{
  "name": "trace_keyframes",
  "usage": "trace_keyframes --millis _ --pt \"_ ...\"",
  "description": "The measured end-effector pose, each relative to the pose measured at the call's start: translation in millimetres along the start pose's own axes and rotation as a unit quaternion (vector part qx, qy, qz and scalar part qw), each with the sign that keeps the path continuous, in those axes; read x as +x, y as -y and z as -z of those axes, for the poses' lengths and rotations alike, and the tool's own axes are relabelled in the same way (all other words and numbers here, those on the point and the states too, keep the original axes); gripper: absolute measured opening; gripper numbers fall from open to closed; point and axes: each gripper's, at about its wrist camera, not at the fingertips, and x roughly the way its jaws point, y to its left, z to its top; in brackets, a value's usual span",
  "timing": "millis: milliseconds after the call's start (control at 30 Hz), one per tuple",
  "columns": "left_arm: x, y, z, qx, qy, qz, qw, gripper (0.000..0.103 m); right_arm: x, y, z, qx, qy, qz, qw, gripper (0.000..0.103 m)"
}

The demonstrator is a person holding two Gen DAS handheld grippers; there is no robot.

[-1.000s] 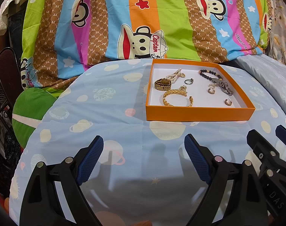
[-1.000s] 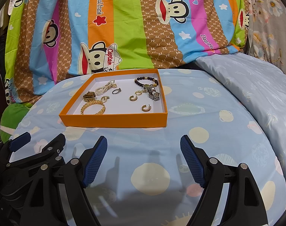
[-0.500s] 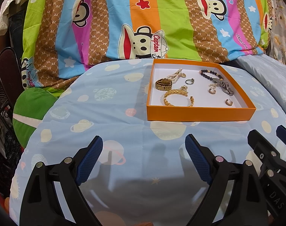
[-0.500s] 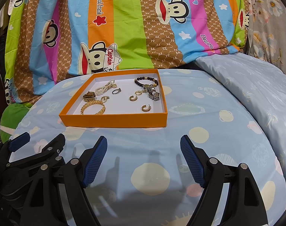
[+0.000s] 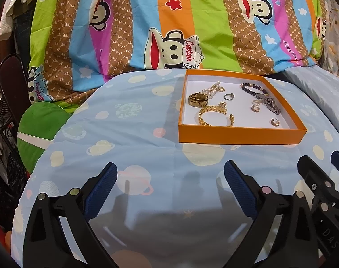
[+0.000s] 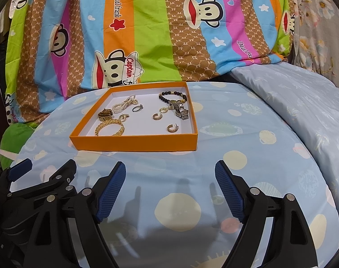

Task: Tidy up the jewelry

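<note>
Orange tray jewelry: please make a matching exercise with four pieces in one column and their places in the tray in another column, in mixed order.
Places are as seen from the right wrist view, inside the orange tray.

1. gold chain bracelet
2. dark bead bracelet
3. pearl strand
4. silver ring

A. far right corner
B. near left corner
C. centre
D. far left part

Pairs: 1-B, 2-A, 3-D, 4-C

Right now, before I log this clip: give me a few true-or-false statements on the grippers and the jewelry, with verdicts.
1. Both the left gripper and the right gripper are open and hold nothing. True.
2. The gold bangle lies on the bedsheet outside the orange box. False: it lies inside the box, near its front left corner.
3. The dark bead bracelet sits toward the box's back right. True.
4. The right gripper touches the box. False: it hangs short of it, over the blue bedsheet.
</note>
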Motion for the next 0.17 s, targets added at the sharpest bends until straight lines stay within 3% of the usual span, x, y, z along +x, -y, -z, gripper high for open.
trace_keyframes --millis 167 --pt "0.9 -0.4 0.0 -0.001 -0.001 0.0 1.0 0.094 -0.1 0.7 0.0 0.001 0.001 0.0 1.0 0.084"
